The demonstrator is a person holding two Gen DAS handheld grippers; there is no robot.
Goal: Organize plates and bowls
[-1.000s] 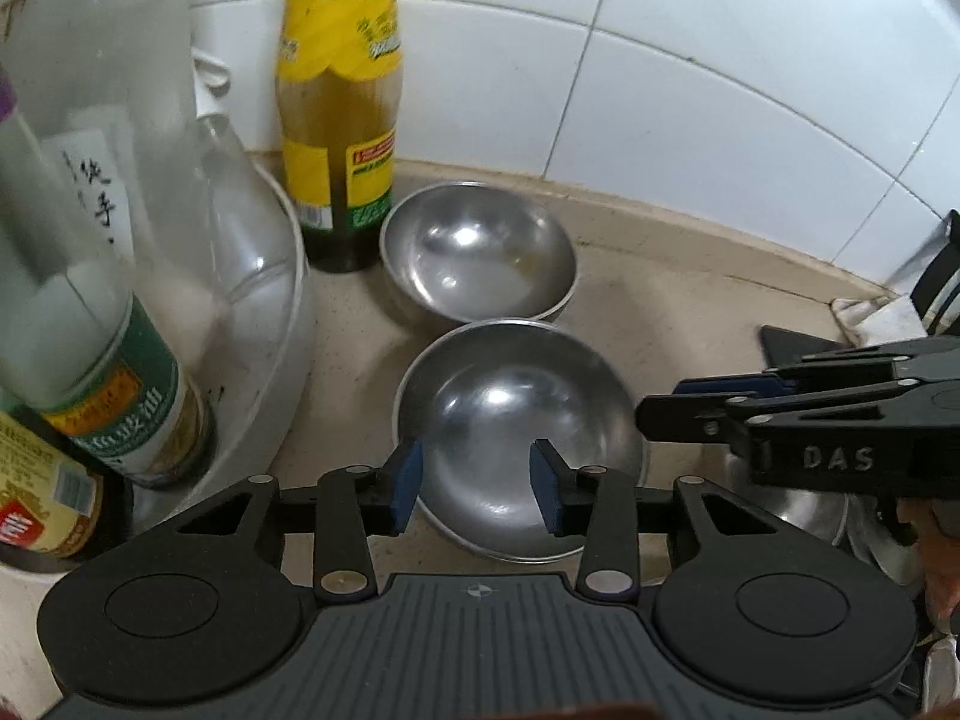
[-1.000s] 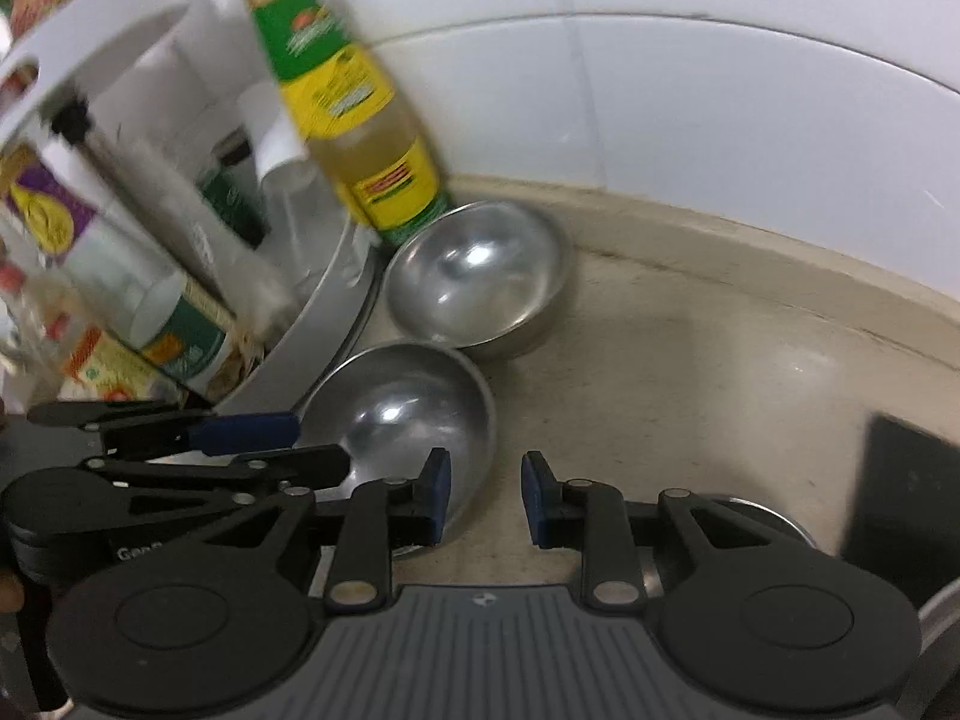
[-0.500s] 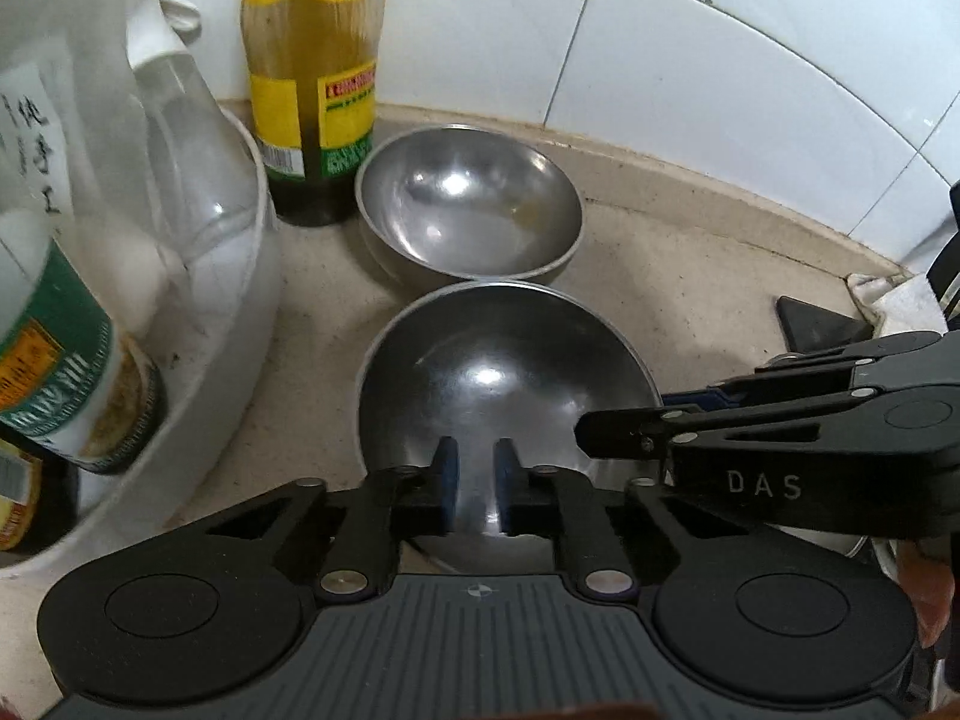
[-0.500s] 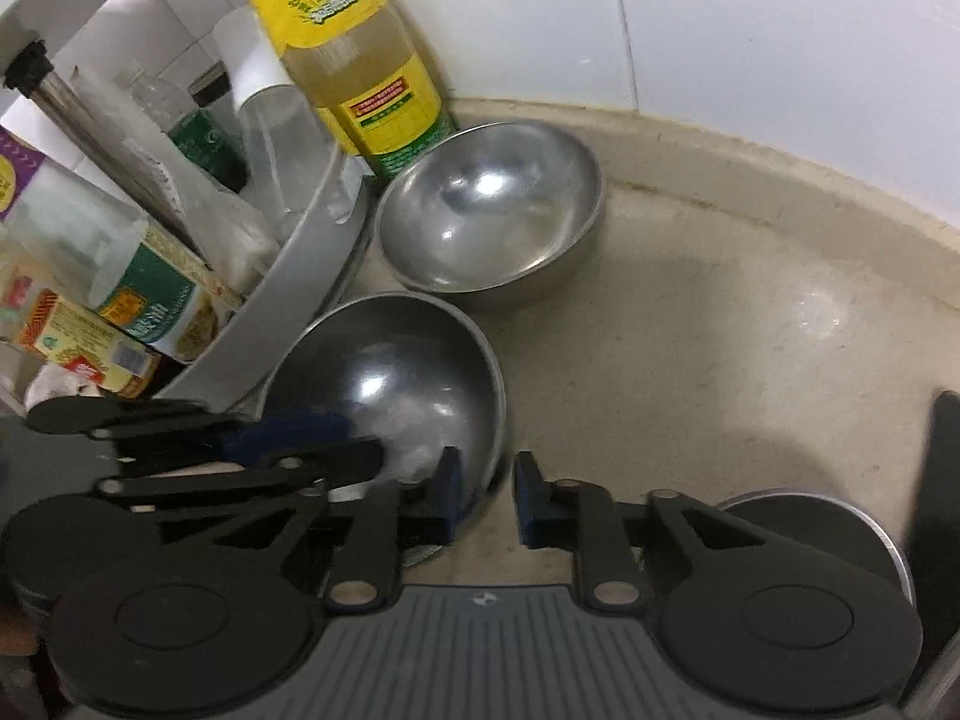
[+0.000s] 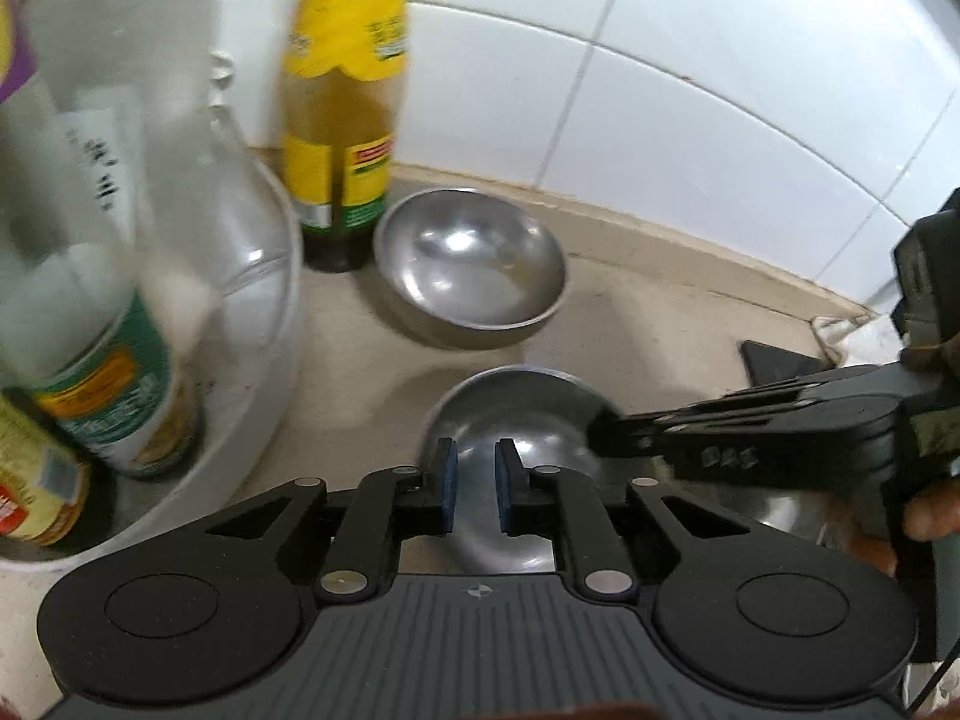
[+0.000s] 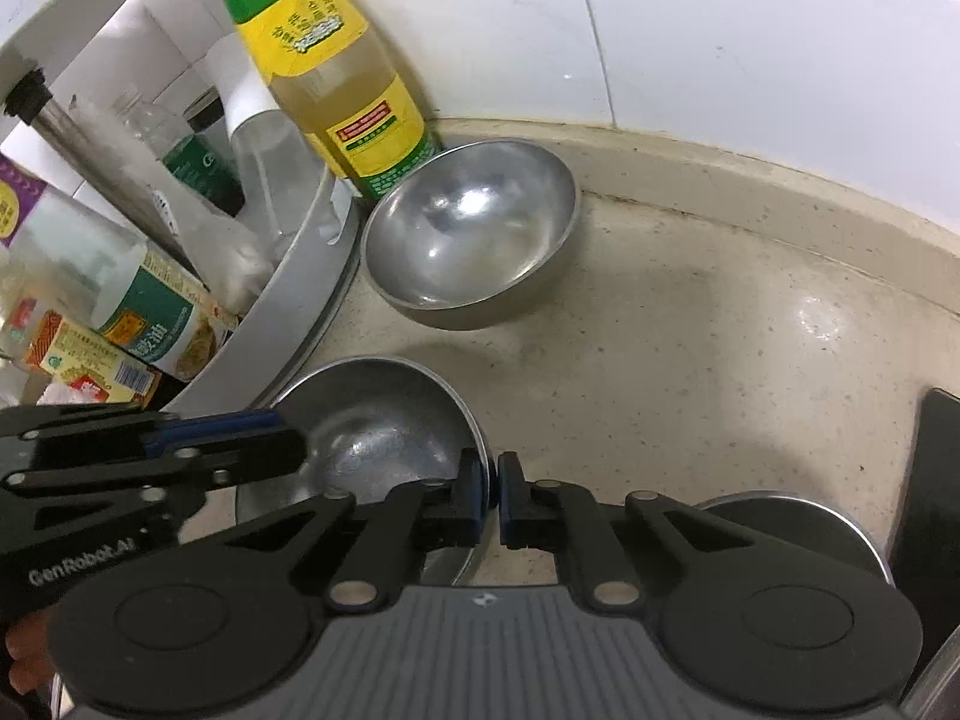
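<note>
Two steel bowls are in play. The far bowl (image 5: 471, 276) (image 6: 468, 234) sits on the counter next to the oil bottle. The near bowl (image 5: 528, 420) (image 6: 372, 426) is held up off the counter by both grippers. My left gripper (image 5: 476, 483) is shut on its near rim. My right gripper (image 6: 497, 495) is shut on its right rim. In the left wrist view the right gripper reaches over the bowl from the right; in the right wrist view the left gripper lies across it from the left.
A yellow-labelled oil bottle (image 5: 342, 120) (image 6: 336, 72) stands against the tiled wall. A white rack (image 5: 240, 420) (image 6: 288, 324) with bottles fills the left. Another steel dish (image 6: 798, 528) and a dark object (image 6: 930, 480) lie at the right on the beige counter (image 6: 690, 330).
Both grippers closed on the near bowl's rim, then lifted it and drew it back from the far bowl, opening a gap of counter between the two bowls.
</note>
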